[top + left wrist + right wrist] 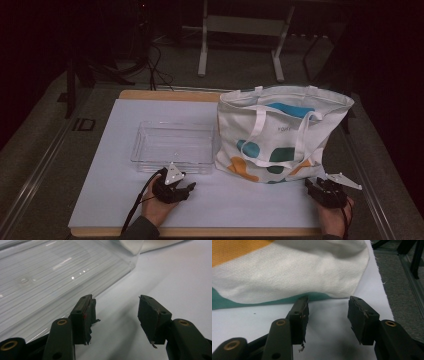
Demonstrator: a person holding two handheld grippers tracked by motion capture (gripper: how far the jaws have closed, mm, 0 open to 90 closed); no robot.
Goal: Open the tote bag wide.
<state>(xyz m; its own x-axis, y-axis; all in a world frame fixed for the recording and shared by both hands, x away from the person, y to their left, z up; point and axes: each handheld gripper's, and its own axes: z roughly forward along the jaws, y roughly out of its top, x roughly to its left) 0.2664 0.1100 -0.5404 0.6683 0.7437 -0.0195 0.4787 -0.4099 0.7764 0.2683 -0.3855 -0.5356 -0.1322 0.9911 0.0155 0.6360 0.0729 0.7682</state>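
Observation:
A white canvas tote bag (280,131) with teal, orange and blue shapes stands at the right of the white tabletop (125,190). Its cloth (294,272) rises just beyond my right gripper (328,306), whose jaws stand apart with nothing between them. That right gripper (322,189) rests near the front right corner, just below the bag's lower right corner. A clear plastic tray (172,146) lies left of the bag. My left gripper (176,187) sits just in front of the tray's near edge. It is open and empty, with the tray wall (50,280) to the left of the left gripper (116,307).
The table's right edge (384,292) runs close beside the right gripper, with grey floor (404,290) beyond it. A metal stand (240,35) and cables (155,65) lie on the floor behind the table. Bare white surface stretches along the front between the two hands.

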